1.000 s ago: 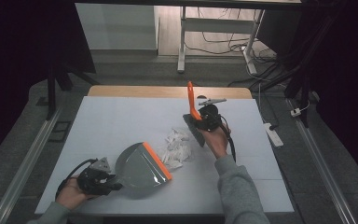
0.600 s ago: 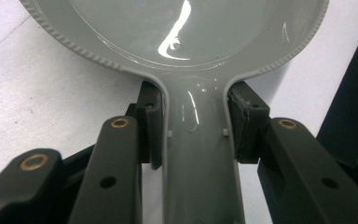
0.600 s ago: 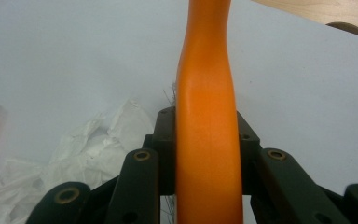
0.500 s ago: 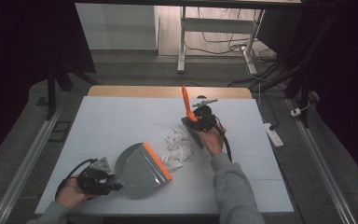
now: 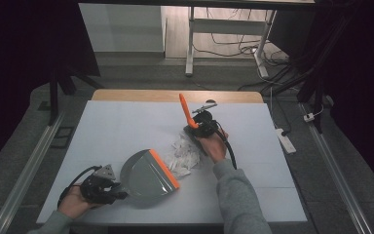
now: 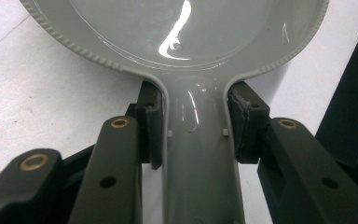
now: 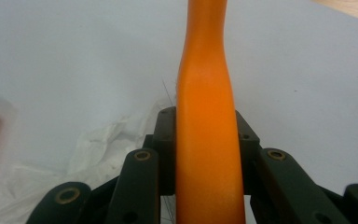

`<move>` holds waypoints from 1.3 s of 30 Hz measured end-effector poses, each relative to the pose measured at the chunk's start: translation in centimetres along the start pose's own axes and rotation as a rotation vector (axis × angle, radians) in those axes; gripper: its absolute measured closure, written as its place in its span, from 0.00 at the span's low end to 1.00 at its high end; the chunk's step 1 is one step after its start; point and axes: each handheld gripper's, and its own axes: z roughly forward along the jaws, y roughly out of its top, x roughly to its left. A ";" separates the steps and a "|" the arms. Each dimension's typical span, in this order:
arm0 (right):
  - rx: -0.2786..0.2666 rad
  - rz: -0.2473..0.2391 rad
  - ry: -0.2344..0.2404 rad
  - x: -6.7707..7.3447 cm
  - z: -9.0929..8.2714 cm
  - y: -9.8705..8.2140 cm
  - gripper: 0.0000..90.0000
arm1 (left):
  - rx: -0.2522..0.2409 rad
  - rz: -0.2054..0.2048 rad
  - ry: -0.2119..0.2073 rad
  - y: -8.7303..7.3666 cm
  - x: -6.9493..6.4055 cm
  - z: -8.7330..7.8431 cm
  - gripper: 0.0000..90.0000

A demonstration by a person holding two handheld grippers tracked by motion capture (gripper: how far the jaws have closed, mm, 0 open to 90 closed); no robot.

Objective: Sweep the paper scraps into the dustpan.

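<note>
your left gripper (image 5: 108,187) pinches the grey dustpan (image 5: 148,171) by its handle; your right gripper (image 5: 200,127) clamps the orange brush handle (image 5: 187,111) beside the crumpled paper (image 5: 182,154).

Dim room; grey floor (image 5: 321,185); white desk frame (image 5: 191,44), tangled cables (image 5: 233,36), possibly power strip (image 5: 285,140).

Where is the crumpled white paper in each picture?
High view: crumpled white paper at table centre, between the grey dustpan's orange lip and the right gripper.
Left gripper view: not in it.
Right gripper view: lower left.
Shared landmark: orange brush handle.
</note>
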 end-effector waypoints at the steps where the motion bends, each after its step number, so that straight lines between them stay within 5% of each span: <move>1: 0.003 -0.007 0.007 0.4 0.2 0.0 0.79 | -0.001 -0.002 0.002 0.0 0.0 0.0 0.68; 10: 0.017 -0.044 0.057 1.9 0.4 -0.1 0.79 | 0.004 -0.001 -0.002 0.0 0.0 0.0 0.68; 15: 0.022 -0.066 0.124 3.4 0.2 -0.3 0.79 | 0.004 -0.006 0.000 -0.1 0.1 0.0 0.68; 19: -0.027 -0.056 0.171 4.0 -0.9 -0.1 0.79 | 0.003 -0.011 -0.001 -0.1 0.1 0.0 0.68; 28: -0.073 -0.030 0.095 2.0 -2.9 0.4 0.78 | 0.013 -0.026 -0.004 -0.3 0.4 -0.1 0.68; 39: -0.035 -0.028 0.043 0.8 -1.4 0.2 0.78 | 0.018 -0.032 -0.021 -1.0 0.8 -0.6 0.68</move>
